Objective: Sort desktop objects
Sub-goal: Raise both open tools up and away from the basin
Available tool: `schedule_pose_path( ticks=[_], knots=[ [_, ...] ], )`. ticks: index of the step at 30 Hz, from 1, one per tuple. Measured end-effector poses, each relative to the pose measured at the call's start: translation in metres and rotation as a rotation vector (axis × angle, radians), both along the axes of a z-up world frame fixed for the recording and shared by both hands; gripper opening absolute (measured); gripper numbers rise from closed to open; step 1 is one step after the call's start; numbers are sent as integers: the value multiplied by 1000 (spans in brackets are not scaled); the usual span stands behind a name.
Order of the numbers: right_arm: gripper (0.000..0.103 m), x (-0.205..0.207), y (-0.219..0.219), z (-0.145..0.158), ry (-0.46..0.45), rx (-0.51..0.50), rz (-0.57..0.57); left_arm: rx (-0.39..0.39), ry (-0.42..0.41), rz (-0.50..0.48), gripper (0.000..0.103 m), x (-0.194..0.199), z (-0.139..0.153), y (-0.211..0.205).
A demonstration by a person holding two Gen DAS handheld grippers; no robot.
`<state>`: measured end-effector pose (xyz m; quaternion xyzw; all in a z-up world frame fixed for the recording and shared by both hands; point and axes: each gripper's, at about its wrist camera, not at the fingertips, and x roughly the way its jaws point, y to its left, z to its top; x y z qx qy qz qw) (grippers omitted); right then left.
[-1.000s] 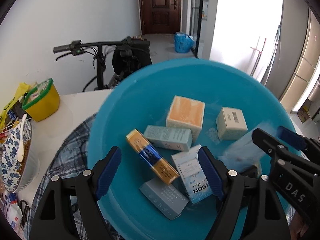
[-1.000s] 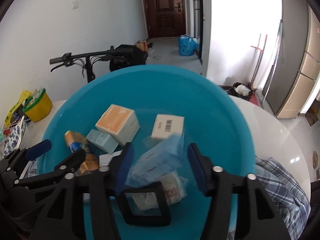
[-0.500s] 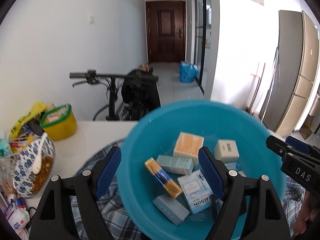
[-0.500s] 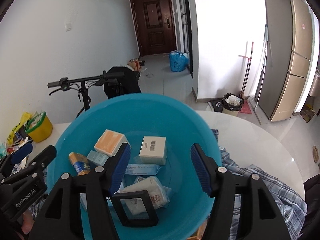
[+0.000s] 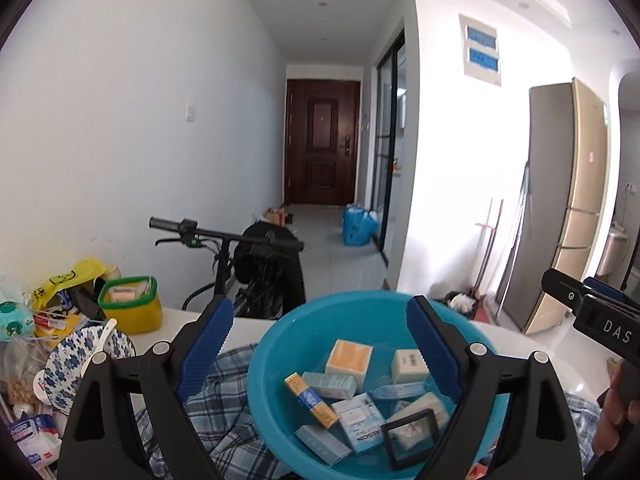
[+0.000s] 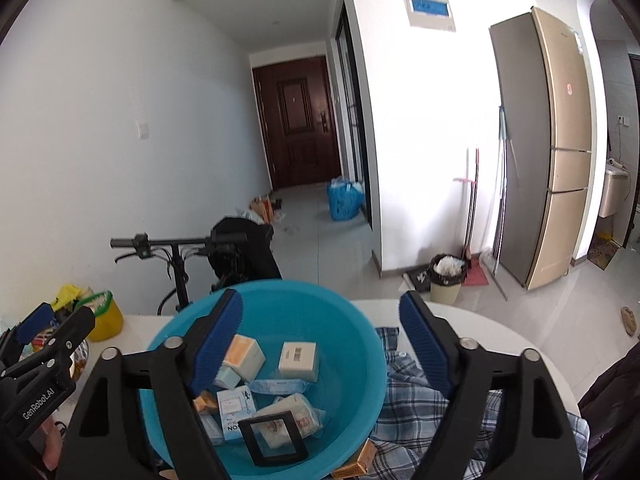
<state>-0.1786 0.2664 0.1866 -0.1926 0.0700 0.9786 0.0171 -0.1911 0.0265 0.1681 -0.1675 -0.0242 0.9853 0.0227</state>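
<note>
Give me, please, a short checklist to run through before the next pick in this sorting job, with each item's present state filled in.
1. Left gripper free of any load: ok, its jaws are opening and nothing is between them.
2. Right gripper free of any load: ok, its jaws are opening too, with nothing between them.
3. Blue basin settled on the plaid cloth: ok, it sits upright.
4. Sorted boxes inside the basin: ok, the orange-topped box and the black frame both lie within its rim.
5. Something left to sort: ok, an orange box lies on the cloth outside the basin.
6. Clear path to that box: cannot tell, the basin's rim covers part of it.
</note>
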Motion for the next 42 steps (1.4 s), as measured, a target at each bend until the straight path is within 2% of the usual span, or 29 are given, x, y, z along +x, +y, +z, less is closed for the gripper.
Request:
schedule_pose_path(
  ticks=[4, 9, 11, 12, 16, 21, 28, 36, 42],
  knots=[
    [83, 25, -2, 19, 74, 22, 0, 54, 91, -40, 90, 28, 17, -5],
    [87, 52, -6, 37, 151, 34, 4, 56, 178, -61, 91, 58, 34, -5],
    [88, 64, -10, 43, 182, 63, 5, 69, 205, -73, 96, 68, 40, -6],
    [91, 69, -12, 46, 198, 75, 8, 82, 232, -87, 103, 75, 43, -8],
    [102, 85, -19, 54, 244, 71, 49, 92, 300, -95, 103, 98, 53, -9],
    [102, 114, -22, 64, 324, 49, 60, 80, 351, -121, 103, 121, 61, -9],
    [102, 145, -23, 70, 410, 58, 71, 107, 437, -144, 103, 158, 72, -17],
    [102, 173, -29, 73, 479, 67, 85, 130, 475, -169, 103, 183, 76, -26],
    [102, 192, -30, 75, 519, 27, 129, 130, 475, -188, 103, 197, 78, -29]
  ],
)
